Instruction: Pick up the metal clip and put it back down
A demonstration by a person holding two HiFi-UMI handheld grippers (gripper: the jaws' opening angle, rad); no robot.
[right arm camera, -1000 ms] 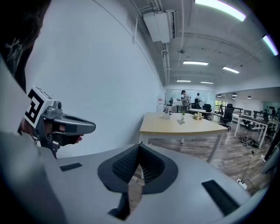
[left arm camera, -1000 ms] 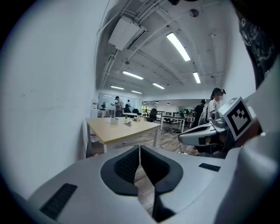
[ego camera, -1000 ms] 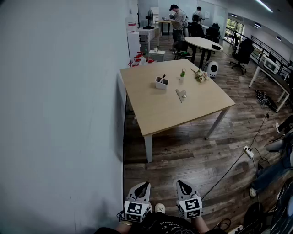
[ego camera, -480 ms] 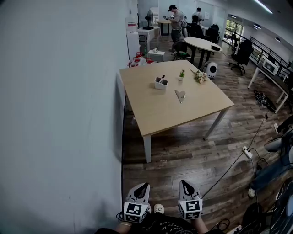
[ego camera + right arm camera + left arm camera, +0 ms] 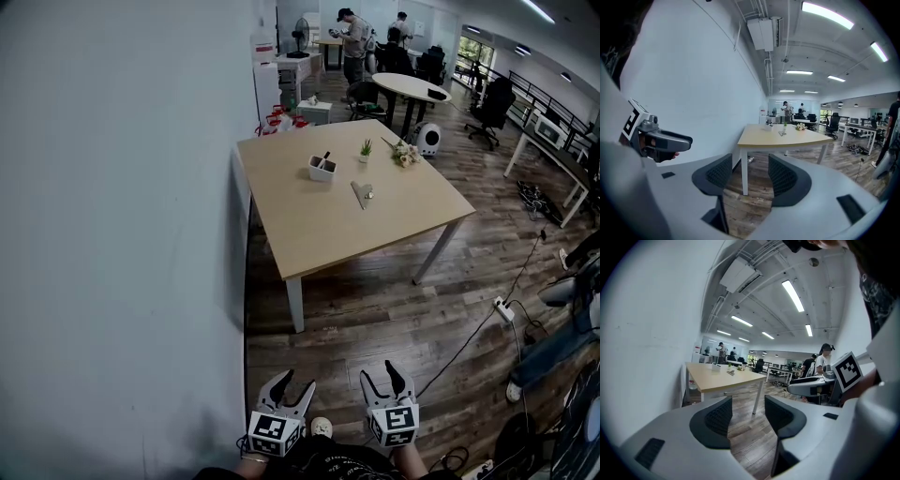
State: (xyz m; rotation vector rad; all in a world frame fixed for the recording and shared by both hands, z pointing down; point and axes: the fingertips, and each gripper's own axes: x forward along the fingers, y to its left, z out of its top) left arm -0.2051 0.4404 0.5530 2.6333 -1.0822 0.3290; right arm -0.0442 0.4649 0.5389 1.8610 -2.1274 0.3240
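Note:
The metal clip (image 5: 362,194) lies flat near the middle of a light wooden table (image 5: 309,239) some way ahead of me. In the gripper views it shows as a small shape far off on the tabletop: the clip (image 5: 731,373) and the clip (image 5: 781,133). My left gripper (image 5: 290,382) and right gripper (image 5: 386,378) hang low at the bottom of the head view, above the wooden floor. Both have just opened their jaws and nothing is between them. Each gripper points toward the table.
A white wall (image 5: 122,234) runs along the left, against the table's side. On the table stand a white holder (image 5: 321,169), a small plant (image 5: 365,150) and flowers (image 5: 404,153). Cables and a power strip (image 5: 503,310) lie on the floor at right. People stand at the far tables.
Both grippers' jaws went from shut to open. The view has moved slightly, with the table shifting a little up and left in the picture.

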